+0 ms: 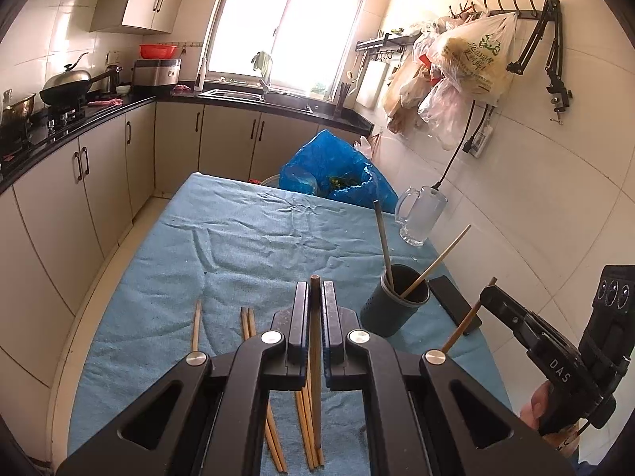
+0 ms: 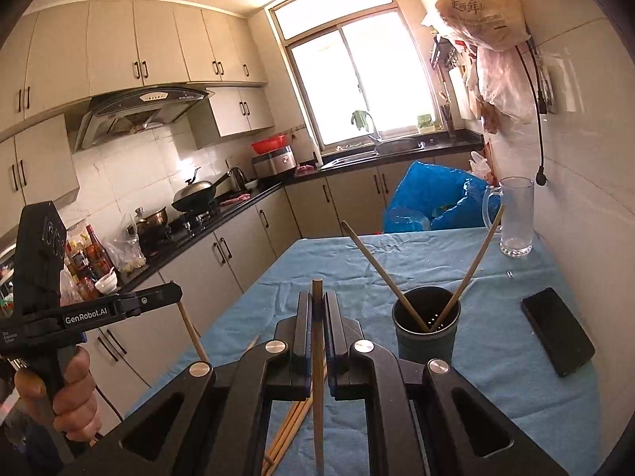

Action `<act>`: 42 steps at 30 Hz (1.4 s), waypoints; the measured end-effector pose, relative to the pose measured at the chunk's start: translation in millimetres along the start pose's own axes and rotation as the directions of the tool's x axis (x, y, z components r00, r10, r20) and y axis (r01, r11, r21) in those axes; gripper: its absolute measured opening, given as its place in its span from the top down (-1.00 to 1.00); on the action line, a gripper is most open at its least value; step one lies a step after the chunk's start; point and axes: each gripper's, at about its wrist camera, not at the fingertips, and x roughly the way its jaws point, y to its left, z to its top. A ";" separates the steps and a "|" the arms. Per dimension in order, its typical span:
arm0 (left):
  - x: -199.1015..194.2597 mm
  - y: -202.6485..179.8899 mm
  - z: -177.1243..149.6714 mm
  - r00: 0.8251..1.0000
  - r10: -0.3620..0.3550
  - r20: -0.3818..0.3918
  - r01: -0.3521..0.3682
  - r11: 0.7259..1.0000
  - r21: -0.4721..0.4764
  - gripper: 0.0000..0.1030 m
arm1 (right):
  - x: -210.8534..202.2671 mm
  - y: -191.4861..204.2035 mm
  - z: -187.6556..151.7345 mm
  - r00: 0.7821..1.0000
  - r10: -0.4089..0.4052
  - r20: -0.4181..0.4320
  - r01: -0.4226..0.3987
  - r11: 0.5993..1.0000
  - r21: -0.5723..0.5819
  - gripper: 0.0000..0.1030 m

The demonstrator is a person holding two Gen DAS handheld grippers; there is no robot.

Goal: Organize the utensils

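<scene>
My left gripper (image 1: 315,293) is shut on a wooden chopstick (image 1: 315,357), held upright above the blue cloth. My right gripper (image 2: 317,305) is shut on another wooden chopstick (image 2: 317,377); it also shows in the left wrist view (image 1: 486,295) at the right. The dark utensil cup (image 1: 395,303) stands on the cloth with two sticks leaning in it; in the right wrist view the cup (image 2: 426,335) is just right of my right gripper. Several loose chopsticks (image 1: 248,323) lie on the cloth below my left gripper.
A black phone (image 2: 557,331) lies right of the cup. A glass mug (image 2: 514,218) stands at the far right by the tiled wall. A blue plastic bag (image 1: 333,170) sits at the table's far end. Kitchen counters run along the left.
</scene>
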 end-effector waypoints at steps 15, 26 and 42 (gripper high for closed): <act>-3.1 -9.0 6.2 1.000 -0.018 0.015 0.018 1.000 -0.001 0.91 | -19.1 -14.6 7.5 0.998 -0.032 0.056 0.030 0.999 0.035 0.88; 2.9 -31.3 13.3 0.998 -0.062 0.003 0.062 0.998 0.031 0.91 | -39.0 -37.8 19.2 0.992 -0.074 0.103 0.065 0.994 0.086 0.88; 11.7 -74.5 60.5 0.991 -0.135 0.024 0.132 0.987 0.089 0.91 | -62.2 -55.4 65.4 0.978 -0.083 0.190 0.062 0.991 0.115 0.88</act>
